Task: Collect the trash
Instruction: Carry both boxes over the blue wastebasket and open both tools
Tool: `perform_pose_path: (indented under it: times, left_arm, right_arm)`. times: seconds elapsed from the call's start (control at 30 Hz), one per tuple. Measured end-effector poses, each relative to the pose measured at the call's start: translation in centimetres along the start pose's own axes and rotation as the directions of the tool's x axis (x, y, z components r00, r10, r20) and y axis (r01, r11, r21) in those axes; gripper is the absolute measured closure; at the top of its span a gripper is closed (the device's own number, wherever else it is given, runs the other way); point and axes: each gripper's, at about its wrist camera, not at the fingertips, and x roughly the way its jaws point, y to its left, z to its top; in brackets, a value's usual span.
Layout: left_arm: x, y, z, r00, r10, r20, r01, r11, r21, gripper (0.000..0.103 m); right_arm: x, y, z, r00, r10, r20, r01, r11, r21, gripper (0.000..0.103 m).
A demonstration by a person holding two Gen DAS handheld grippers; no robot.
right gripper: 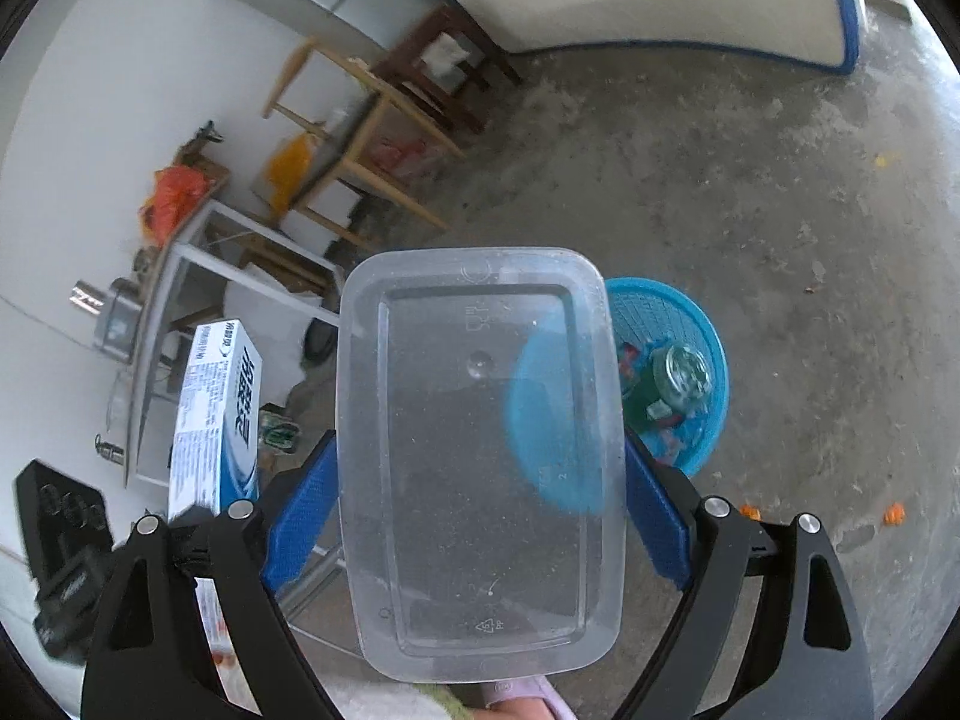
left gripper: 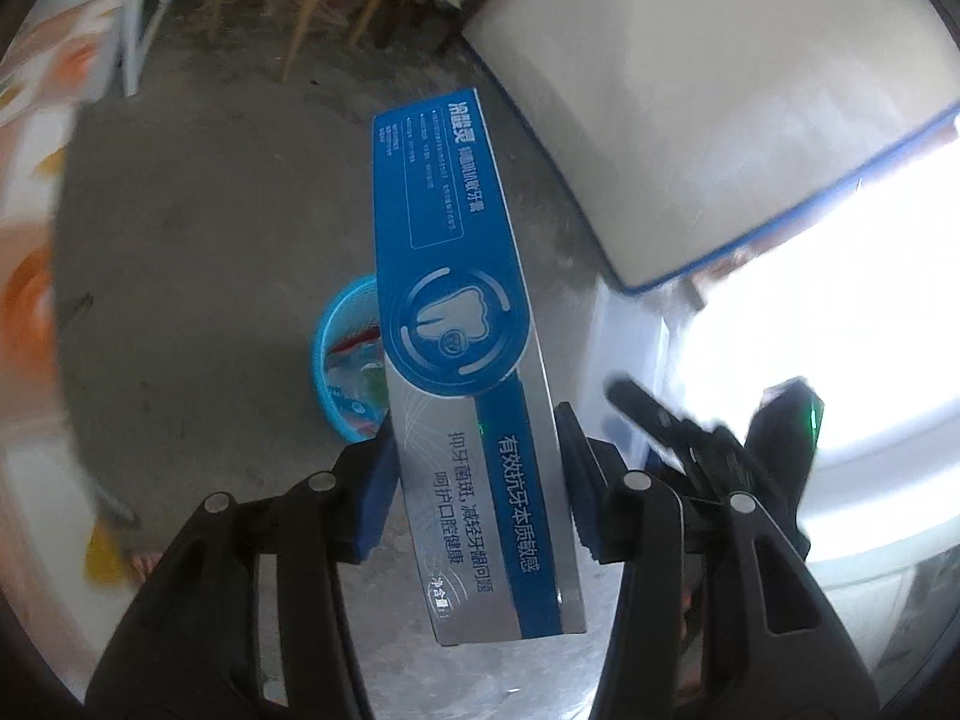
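Left gripper (left gripper: 477,468): nearest the left wrist camera; blue pads (left gripper: 375,498) pressed against both long sides of a toothpaste box (left gripper: 462,336), jaws closed down to the box's width.
Toothpaste box: blue and silver, held lengthwise along the fingers, far end pointing away from the camera, near end between the linkage arms. Also seen in the right wrist view (right gripper: 216,414), off to the left of the right gripper, standing on end.
Right gripper (right gripper: 480,492): blue pads (right gripper: 303,504) clamped on the two long edges of a clear plastic container (right gripper: 480,456), jaws set wide, at the container's width.
Clear plastic container: rectangular, translucent, flat base facing the camera, long axis along the fingers; floor and basket visible through it.
Pose: both grippers raised above the floor and tilted downward, side by side; right gripper visible at the right of the left view (left gripper: 708,438), blurred.
Blue basket (right gripper: 708,348): on the concrete floor (right gripper: 780,210) below both held items; holds a can (right gripper: 681,372) and coloured wrappers. In the left view (left gripper: 342,360), partly hidden behind the box.
Surroundings: white mattress with blue edging (left gripper: 720,90) leaning nearby; wooden table (right gripper: 360,138) by the wall.
Floor debris: small orange scraps (right gripper: 894,513) right of the right gripper.
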Motion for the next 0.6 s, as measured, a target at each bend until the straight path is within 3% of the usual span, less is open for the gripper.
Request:
perform_pose_path:
  times: [0.07,0.17,0.3,0.43,0.6]
  left_arm:
    - [1.5,-0.6,1.2,0.999,0.038,-0.011,-0.038,0.999,0.017,0.024]
    - [1.9,-0.5,1.6,0.998,0.069,0.014,-0.069,0.997,0.016,0.023]
    - [-0.5,0.7,-0.2,0.999,0.032,0.025,-0.033,0.999,0.008,0.023]
    - [-4.8,2.3,-2.2,0.997,0.013,0.079,-0.015,0.999,0.029,0.023]
    - [-11.5,3.6,-5.4,0.986,0.009,0.166,-0.024,0.996,0.088,0.022]
  right_arm:
    - [3.2,-0.8,2.0,0.998,-0.055,-0.026,0.054,0.998,-0.008,0.015]
    - [7.5,-2.7,3.0,0.990,-0.115,-0.076,0.116,0.993,0.006,0.015]
    - [9.9,-4.5,1.8,0.987,-0.116,-0.112,0.119,0.993,0.026,0.015]
    - [9.7,-5.8,0.0,0.990,-0.094,-0.107,0.100,0.993,0.054,0.015]
    - [6.2,-6.2,-2.1,0.994,-0.079,-0.069,0.081,0.996,0.028,0.015]
